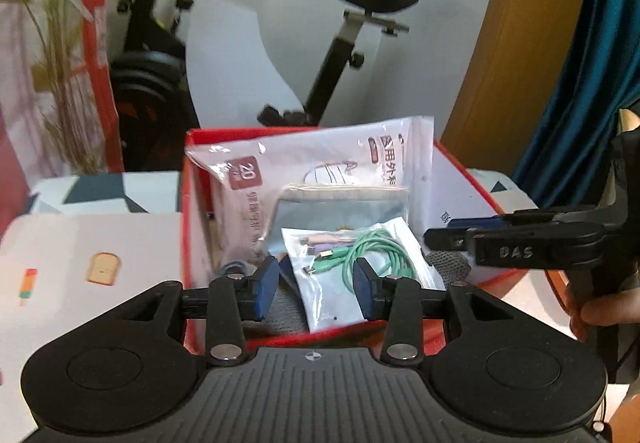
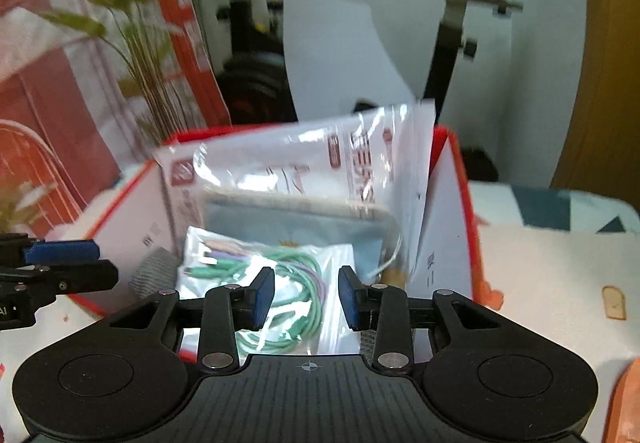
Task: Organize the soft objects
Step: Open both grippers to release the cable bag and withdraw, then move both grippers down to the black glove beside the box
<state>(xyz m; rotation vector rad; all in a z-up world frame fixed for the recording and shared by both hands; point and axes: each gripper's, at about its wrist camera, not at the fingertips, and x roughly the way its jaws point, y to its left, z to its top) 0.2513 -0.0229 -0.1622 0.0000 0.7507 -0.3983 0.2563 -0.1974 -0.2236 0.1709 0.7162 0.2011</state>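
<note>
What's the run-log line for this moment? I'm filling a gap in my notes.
stage: packing | red box: holds cable bag, mask pack | left gripper: open, empty | right gripper: open, empty

Red box [image 1: 192, 179], green cables [image 1: 372, 247], blue gripper pads [image 1: 267, 285].

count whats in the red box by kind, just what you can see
plastic packets: 2, the big mask pack and the clear cable bag
cloth pouch: 1
grey knit item: 1
total: 4 visible in the red box; anything buried underneath cannot be counted
</note>
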